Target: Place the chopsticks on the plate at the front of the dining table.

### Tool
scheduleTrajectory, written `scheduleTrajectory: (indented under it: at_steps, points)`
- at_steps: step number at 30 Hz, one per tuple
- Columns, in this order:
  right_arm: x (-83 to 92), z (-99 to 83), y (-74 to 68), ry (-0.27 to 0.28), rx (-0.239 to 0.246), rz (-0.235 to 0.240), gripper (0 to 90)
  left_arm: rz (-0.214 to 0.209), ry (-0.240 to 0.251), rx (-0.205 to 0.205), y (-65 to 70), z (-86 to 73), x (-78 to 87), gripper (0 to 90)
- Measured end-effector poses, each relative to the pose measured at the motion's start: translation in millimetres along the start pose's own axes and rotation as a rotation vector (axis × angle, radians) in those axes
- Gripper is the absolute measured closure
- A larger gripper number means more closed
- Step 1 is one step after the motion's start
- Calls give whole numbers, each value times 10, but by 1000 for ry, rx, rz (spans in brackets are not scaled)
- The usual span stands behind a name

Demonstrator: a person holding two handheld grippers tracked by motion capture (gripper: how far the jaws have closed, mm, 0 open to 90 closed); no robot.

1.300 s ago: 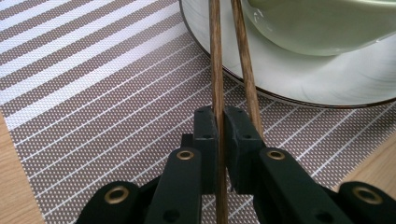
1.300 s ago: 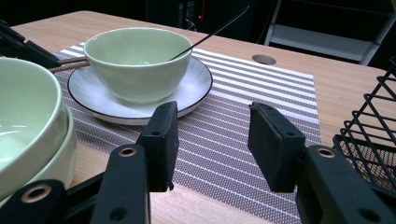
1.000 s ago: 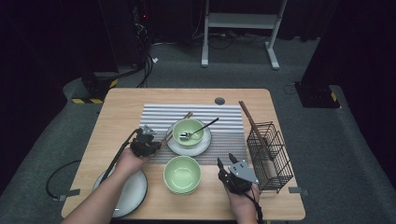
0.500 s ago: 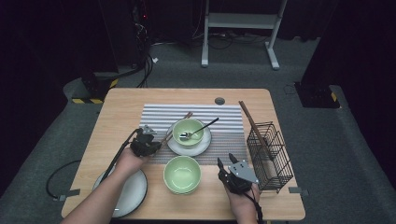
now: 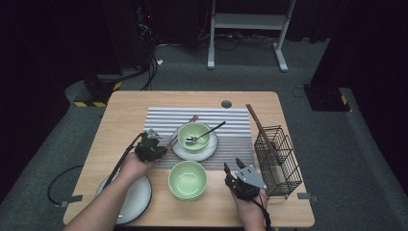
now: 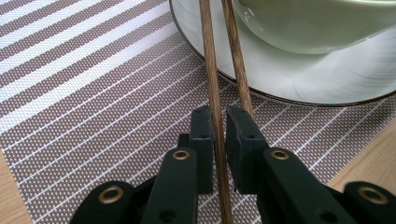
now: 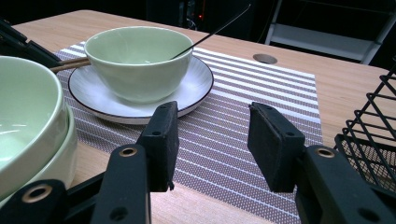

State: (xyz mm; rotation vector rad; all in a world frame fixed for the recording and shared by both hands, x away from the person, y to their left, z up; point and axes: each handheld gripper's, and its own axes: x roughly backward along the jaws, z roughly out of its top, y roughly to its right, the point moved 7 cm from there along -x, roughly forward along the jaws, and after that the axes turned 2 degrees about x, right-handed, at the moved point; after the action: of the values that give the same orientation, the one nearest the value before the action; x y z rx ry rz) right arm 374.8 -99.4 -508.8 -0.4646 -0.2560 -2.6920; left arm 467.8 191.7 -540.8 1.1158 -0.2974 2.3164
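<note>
The left tool is closed to a narrow gap on one chopstick, which runs between its pads; the jaws have just been easing open slightly, and the stick remains between them. A second chopstick lies just beside the first, outside the jaw on the right in the left gripper view. Both sticks extend ahead of the tool, over the striped placemat, and their far ends rest on the rim of the white plate. On that plate stands a green bowl containing a spoon.

The right tool is held wide, with nothing between its pads. It rests low over the bench at the near edge of the placemat. A second green bowl stands just to the left of this tool, and a black wire basket stands just to its right. The plate with the first bowl lies ahead of its jaws, well apart from them.

A grey plate sits on the bench under the left forearm, behind the left tool.
</note>
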Motion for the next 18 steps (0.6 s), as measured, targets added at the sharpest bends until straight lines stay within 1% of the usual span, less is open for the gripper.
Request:
scheduleTrajectory:
  at_steps: [9,12,14,18]
  points:
    - [-1,0,-2,-1,0,1,531,-1,8,0,6,13,19,803]
    - [0,2,-1,1,0,0,531,-3,19,1,9,30,50,801]
    - [-1,2,-4,0,1,0,531,2,32,-6,4,51,91,809]
    - [-1,1,-7,-1,2,0,531,4,41,-7,-17,70,110,817]
